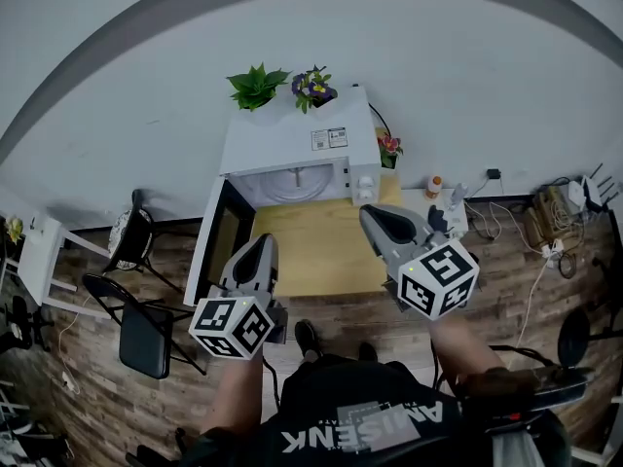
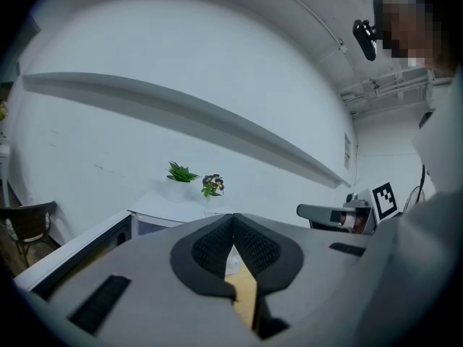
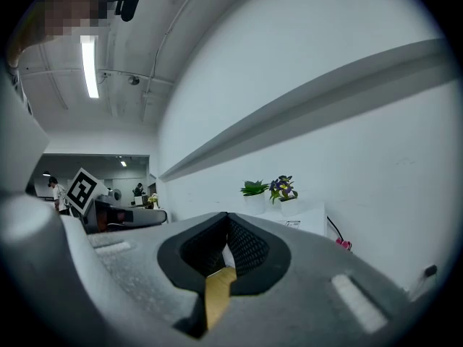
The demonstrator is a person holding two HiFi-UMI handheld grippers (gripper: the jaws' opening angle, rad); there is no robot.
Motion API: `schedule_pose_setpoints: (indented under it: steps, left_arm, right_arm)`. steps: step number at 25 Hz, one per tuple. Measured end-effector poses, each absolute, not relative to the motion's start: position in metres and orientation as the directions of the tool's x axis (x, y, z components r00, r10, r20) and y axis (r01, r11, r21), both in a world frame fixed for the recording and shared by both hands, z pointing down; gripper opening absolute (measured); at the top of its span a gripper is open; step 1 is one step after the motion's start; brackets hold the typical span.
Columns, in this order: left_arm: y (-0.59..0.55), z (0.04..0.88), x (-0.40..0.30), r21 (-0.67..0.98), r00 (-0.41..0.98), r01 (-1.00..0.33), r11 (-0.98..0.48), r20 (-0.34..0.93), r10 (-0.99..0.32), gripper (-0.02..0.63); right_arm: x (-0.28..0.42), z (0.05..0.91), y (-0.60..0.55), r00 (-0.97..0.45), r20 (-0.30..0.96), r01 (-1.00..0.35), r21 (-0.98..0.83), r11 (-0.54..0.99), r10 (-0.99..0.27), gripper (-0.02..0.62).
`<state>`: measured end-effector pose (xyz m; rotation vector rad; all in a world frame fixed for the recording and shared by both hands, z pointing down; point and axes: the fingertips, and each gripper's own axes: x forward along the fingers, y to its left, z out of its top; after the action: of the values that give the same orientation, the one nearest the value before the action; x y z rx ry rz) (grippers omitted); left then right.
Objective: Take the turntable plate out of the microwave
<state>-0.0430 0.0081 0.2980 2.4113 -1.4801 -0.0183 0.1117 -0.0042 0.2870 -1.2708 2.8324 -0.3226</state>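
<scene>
Though the white microwave (image 1: 292, 142) is open, the round glass turntable plate (image 1: 297, 185) sits inside untouched; left gripper (image 1: 260, 243), right gripper (image 1: 370, 212) fingers together, empty.

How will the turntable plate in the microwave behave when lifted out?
The turntable plate looks like a pale glass disc: probably stiff, smooth and breakable. Being round and flat, it may slip or roll if tilted.

We count one microwave (image 1: 277, 149); on top of it two plants, a green plant (image 1: 258, 86) and a purple-flowered plant (image 1: 313, 88).
</scene>
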Motion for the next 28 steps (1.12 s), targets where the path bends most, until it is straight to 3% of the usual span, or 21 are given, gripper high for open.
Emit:
schedule_pose_setpoints:
  steps: [9, 22, 28]
  left_arm:
    - [-0.062, 0.304, -0.098, 0.283, 0.515, -0.840, -0.464, 0.141, -0.846, 0.002]
    - [-0.126, 0.317, -0.126, 0.279, 0.567, -0.810, -0.516, 0.151, -0.810, 0.003]
    - [-0.143, 0.334, -0.125, 0.359, 0.620, -0.761, -0.540, 0.160, -0.768, 0.086]
  right_arm:
    - [0.063, 0.291, -0.064, -0.612, 0.085, -0.781, -0.218, 0.585, -0.786, 0.006]
    - [0.018, 0.298, -0.117, -0.553, 0.101, -0.822, -0.230, 0.522, -0.827, 0.016]
    - [0.018, 0.314, -0.136, -0.514, 0.114, -0.831, -0.311, 0.461, -0.850, 0.036]
